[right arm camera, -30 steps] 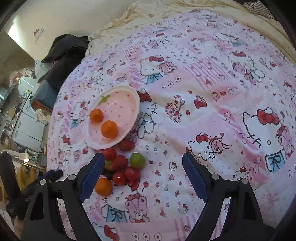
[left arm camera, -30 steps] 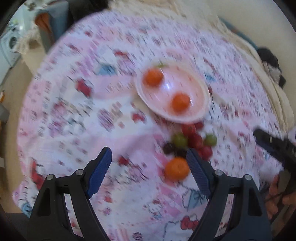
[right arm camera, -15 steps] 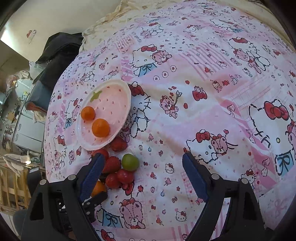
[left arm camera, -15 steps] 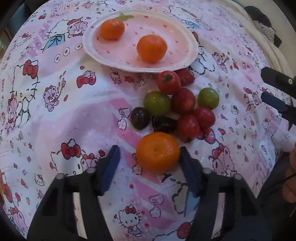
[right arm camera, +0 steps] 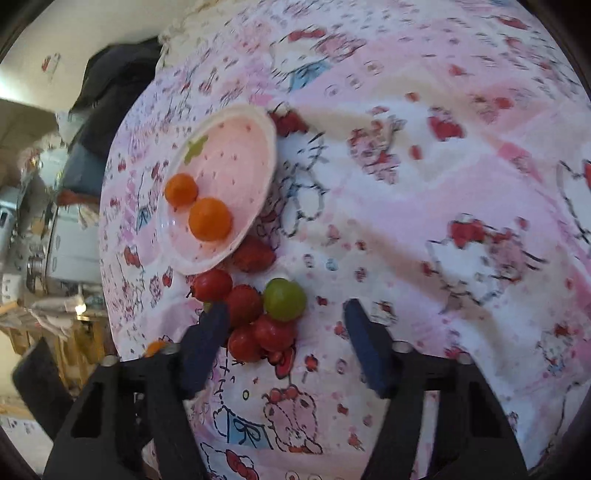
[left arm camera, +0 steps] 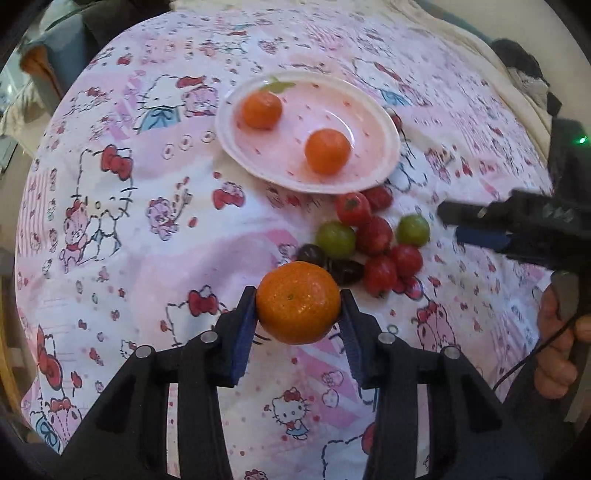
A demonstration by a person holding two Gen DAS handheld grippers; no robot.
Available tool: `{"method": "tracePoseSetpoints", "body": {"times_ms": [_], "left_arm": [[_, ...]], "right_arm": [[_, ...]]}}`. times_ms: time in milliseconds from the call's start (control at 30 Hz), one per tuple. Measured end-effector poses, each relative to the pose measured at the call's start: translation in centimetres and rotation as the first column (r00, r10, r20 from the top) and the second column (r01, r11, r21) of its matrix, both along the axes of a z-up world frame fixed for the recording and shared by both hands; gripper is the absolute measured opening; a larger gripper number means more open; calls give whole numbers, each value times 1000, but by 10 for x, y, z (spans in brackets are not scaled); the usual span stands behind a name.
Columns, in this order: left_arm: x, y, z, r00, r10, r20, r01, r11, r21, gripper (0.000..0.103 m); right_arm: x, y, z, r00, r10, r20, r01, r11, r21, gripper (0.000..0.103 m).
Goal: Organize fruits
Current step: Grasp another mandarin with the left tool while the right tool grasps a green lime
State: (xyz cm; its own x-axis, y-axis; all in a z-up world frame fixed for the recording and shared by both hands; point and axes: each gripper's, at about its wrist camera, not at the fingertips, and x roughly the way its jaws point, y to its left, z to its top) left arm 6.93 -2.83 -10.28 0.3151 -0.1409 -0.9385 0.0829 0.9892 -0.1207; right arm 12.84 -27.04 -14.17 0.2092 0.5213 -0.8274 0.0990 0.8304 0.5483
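Currently left gripper [left arm camera: 298,302] is clamping tangerine [left arm camera: 298,302], plate [left arm camera: 384,122] lying ahead; right gripper [right arm camera: 286,325] is gaping empty.

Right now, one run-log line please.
left hand-held gripper: shut on mandarin | right hand-held gripper: open | plate: two mandarins

Pink-and-white cartoon-print bedsheet [right arm camera: 424,192] over a cream quilted blanket [left arm camera: 461,40]. Plain cream wall [right arm camera: 48,33] behind. Dark heaped clothing [right arm camera: 110,77] at bed edge. Pale grey appliance [right arm camera: 70,236] and wooden slatted frame [right arm camera: 37,343] beside.
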Motion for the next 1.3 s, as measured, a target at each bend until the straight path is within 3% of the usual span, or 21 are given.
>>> {"method": "tracePoseSetpoints", "body": {"times_ms": [200, 800, 1300], "left_arm": [[5, 11, 2, 999, 44, 7, -44, 999, 6, 39], [11, 15, -7, 996, 87, -17, -87, 996, 10, 39], [9, 33, 31, 983, 139, 121, -141, 990, 14, 39]], "right_arm": [[12, 17, -18, 999, 7, -40, -10, 998, -66, 51], [15, 26, -32, 997, 38, -73, -44, 996, -75, 30], [1, -5, 32, 996, -61, 66, 60, 998, 28, 30]]}}
